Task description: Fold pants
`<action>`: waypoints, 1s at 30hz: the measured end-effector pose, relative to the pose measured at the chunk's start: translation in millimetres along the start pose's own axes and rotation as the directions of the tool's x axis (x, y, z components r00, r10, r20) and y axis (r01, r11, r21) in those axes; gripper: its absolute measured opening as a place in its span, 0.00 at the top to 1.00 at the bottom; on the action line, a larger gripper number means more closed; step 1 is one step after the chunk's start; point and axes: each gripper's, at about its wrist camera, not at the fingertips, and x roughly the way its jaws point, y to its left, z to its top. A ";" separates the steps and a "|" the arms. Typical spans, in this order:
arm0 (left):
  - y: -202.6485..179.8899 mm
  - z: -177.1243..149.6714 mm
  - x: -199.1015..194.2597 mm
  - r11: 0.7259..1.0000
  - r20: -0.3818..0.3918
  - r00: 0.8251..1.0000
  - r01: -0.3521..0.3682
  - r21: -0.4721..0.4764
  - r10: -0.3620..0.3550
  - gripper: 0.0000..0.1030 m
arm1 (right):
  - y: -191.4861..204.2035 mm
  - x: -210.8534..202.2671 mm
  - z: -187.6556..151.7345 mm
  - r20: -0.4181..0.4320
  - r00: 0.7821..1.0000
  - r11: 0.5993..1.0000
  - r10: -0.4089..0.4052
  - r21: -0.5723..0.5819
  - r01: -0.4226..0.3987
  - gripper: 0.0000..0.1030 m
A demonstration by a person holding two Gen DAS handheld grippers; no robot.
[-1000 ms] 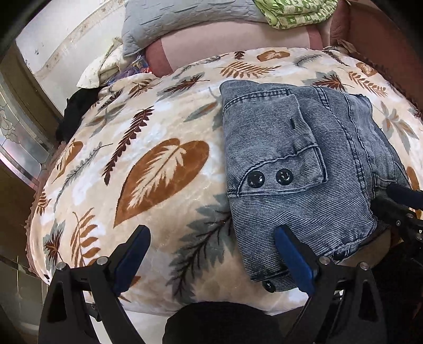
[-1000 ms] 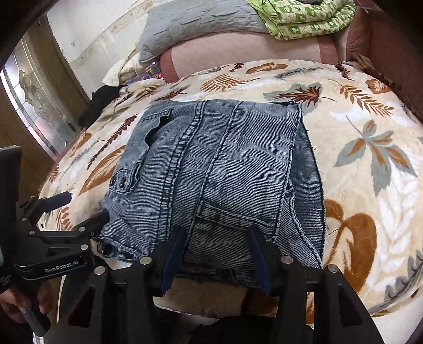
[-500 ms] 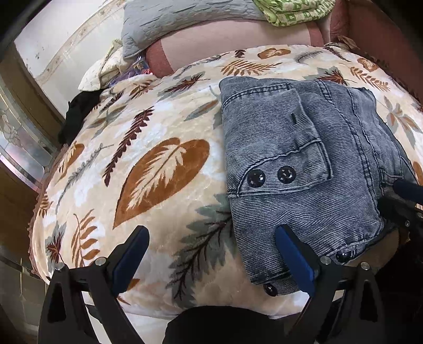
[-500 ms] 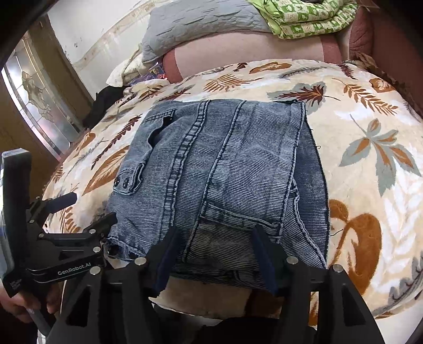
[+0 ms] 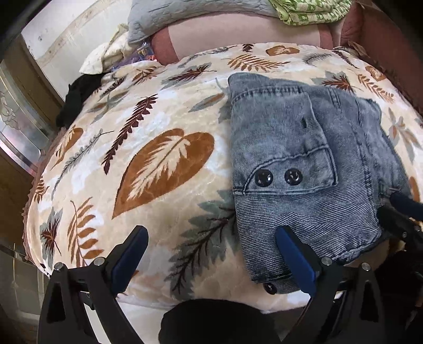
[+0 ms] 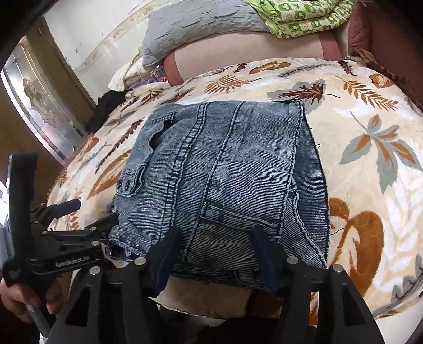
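Folded blue denim pants [image 6: 227,174] lie as a squarish stack on the leaf-patterned blanket [image 6: 370,169], near its front edge. In the left wrist view the pants [image 5: 304,169] sit at the right, with two black snap buttons on a pocket flap. My left gripper [image 5: 211,254] is open; its right finger [image 5: 296,256] rests over the pants' near left corner, its left finger over bare blanket. My right gripper [image 6: 215,256] is open, its fingers straddling the near edge of the pants. The left gripper also shows in the right wrist view [image 6: 79,217], at the pants' left corner.
The blanket [image 5: 132,158] covers a rounded bed that drops off at the front and left. A grey quilt [image 6: 201,23] and a green patterned cloth [image 6: 304,16] are stacked at the back. Dark clothing [image 5: 79,98] lies at the far left, next to a glass door [image 6: 39,105].
Both grippers have drawn back slightly toward the front edge; the pants' near edge has shifted a little and settled. Both stay open.
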 end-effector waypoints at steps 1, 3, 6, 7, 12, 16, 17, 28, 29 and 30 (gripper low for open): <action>2.3 3.4 -5.2 1.000 0.012 1.000 -0.003 -0.001 0.003 0.05 | -2.2 -1.5 1.1 0.001 1.000 1.000 0.011 0.013 -0.011 0.41; 9.4 15.8 -17.2 1.000 0.059 0.998 -0.010 -0.009 0.011 0.05 | -5.4 -5.5 5.4 0.003 1.000 0.999 0.023 0.039 -0.023 0.41; 17.0 40.2 -20.9 1.000 0.077 0.997 0.005 -0.029 -0.003 0.05 | -5.8 -15.3 18.5 0.048 0.999 0.999 0.018 0.050 -0.020 0.41; 17.9 46.9 -19.9 0.999 0.077 0.997 0.003 -0.033 0.000 0.05 | -5.9 -17.5 23.5 0.062 0.998 0.998 0.017 0.051 -0.021 0.41; 8.9 86.0 0.4 1.000 0.071 0.997 -0.017 -0.022 0.019 0.05 | -9.6 -13.5 59.0 0.095 0.995 0.999 -0.018 0.053 0.013 0.39; 1.9 105.2 23.1 0.999 0.033 0.999 -0.014 -0.039 0.015 0.05 | -17.3 4.5 85.2 0.081 0.996 0.997 -0.031 0.069 0.025 0.39; -0.7 110.7 29.6 0.999 0.028 0.999 -0.019 -0.037 0.020 0.05 | -19.8 9.5 89.1 0.074 0.997 0.997 -0.033 0.079 0.027 0.39; -16.9 137.7 74.8 0.998 -0.004 0.998 -0.058 0.004 0.058 0.05 | -39.5 70.2 115.5 -0.040 0.998 0.985 -0.057 0.162 0.063 0.36; -17.4 138.3 78.8 0.998 -0.009 0.998 -0.061 0.006 0.061 0.05 | -39.2 74.6 116.8 -0.049 0.997 0.986 -0.059 0.154 0.066 0.35; -18.0 138.6 83.2 0.998 -0.013 0.998 -0.068 0.010 0.068 0.05 | -37.9 77.7 117.7 -0.058 0.996 0.987 -0.068 0.139 0.076 0.34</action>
